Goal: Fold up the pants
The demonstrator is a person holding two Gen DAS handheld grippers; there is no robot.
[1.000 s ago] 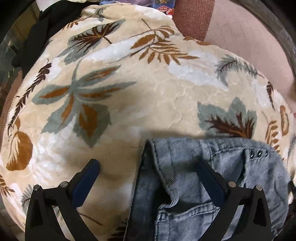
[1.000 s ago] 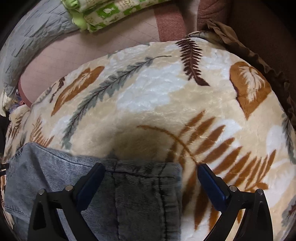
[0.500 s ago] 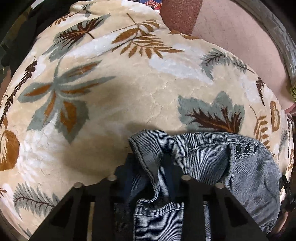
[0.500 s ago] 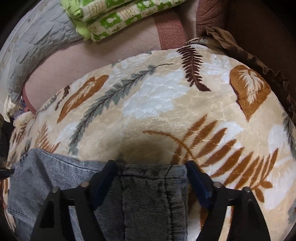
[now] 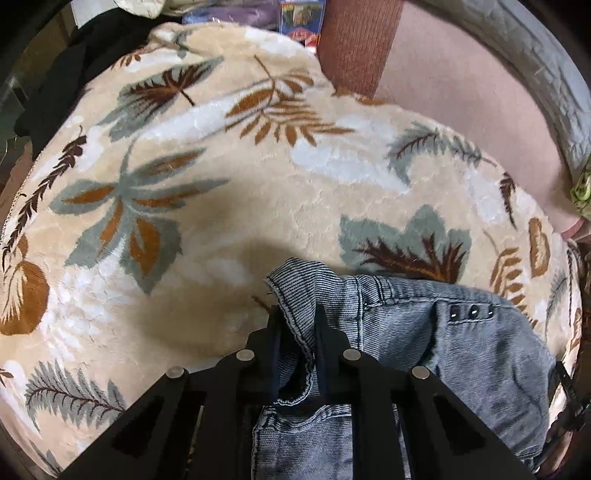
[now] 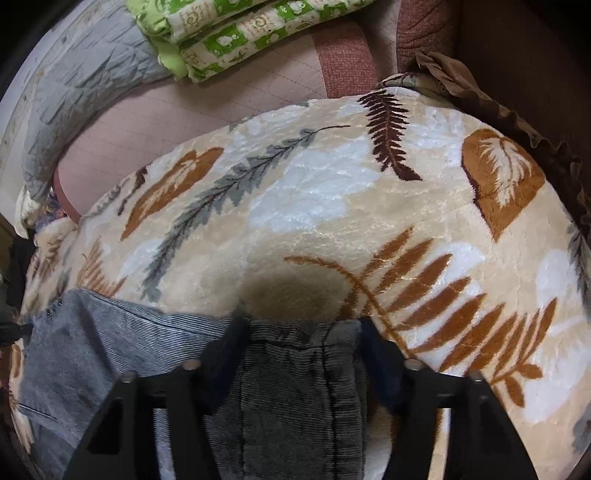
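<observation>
Grey-blue denim pants point(image 5: 436, 343) lie on a cream leaf-patterned blanket point(image 5: 221, 229). My left gripper point(image 5: 297, 325) is shut on a bunched corner of the pants' waistband, which sticks up between the fingers. Three dark snaps point(image 5: 471, 314) show on the denim to the right. In the right wrist view the pants point(image 6: 88, 350) lie at the lower left. My right gripper point(image 6: 303, 332) straddles the pants' right end, its jaws partly closed with the cloth edge between them; a gap remains by the right finger.
The blanket point(image 6: 332, 206) covers a pink quilted mattress point(image 6: 207, 96). A green-and-white folded quilt point(image 6: 236, 26) and a grey quilt point(image 6: 81, 74) lie beyond it. A brown ruffled cushion point(image 6: 498, 92) sits at the right. Black cloth point(image 5: 74, 66) lies at the far left.
My left gripper closed from wide open onto the waistband corner and lifted it slightly. My right gripper's jaws narrowed around the pants' right end.
</observation>
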